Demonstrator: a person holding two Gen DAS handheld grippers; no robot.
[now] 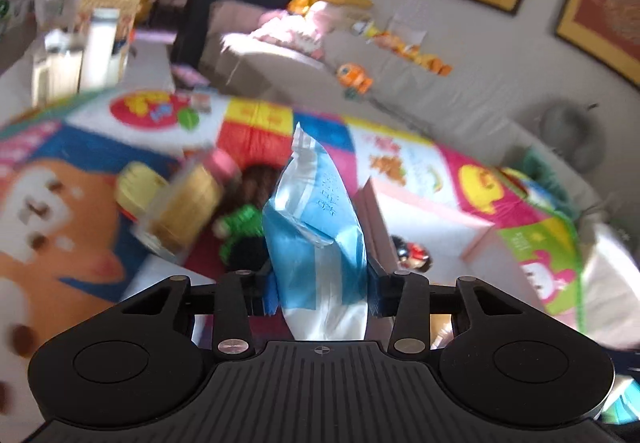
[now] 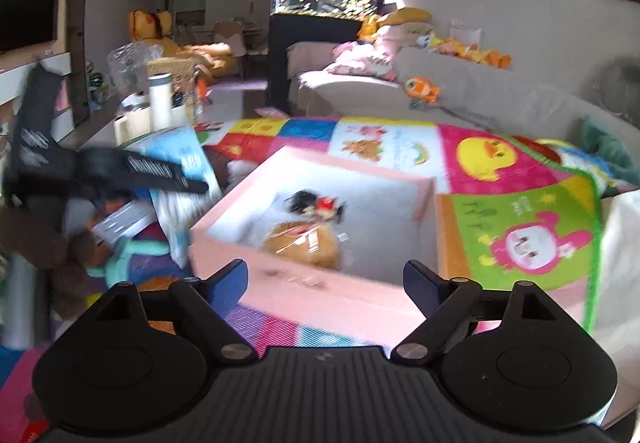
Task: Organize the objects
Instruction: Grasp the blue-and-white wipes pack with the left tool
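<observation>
Left wrist view's blurry: left gripper (image 1: pixel 320 293) clamped on a blue-white packet (image 1: pixel 316 219) hiding the pink box (image 1: pixel 378 219). Right gripper (image 2: pixel 326 279) gapes, empty.

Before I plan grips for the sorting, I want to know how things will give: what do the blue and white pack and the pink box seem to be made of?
The blue and white pack, held in the left gripper, looks like thin glossy plastic film: it creases and shines.

The pink box looks like matte cardboard, with flat stiff walls and sharp edges, though blur leaves that open.
</observation>
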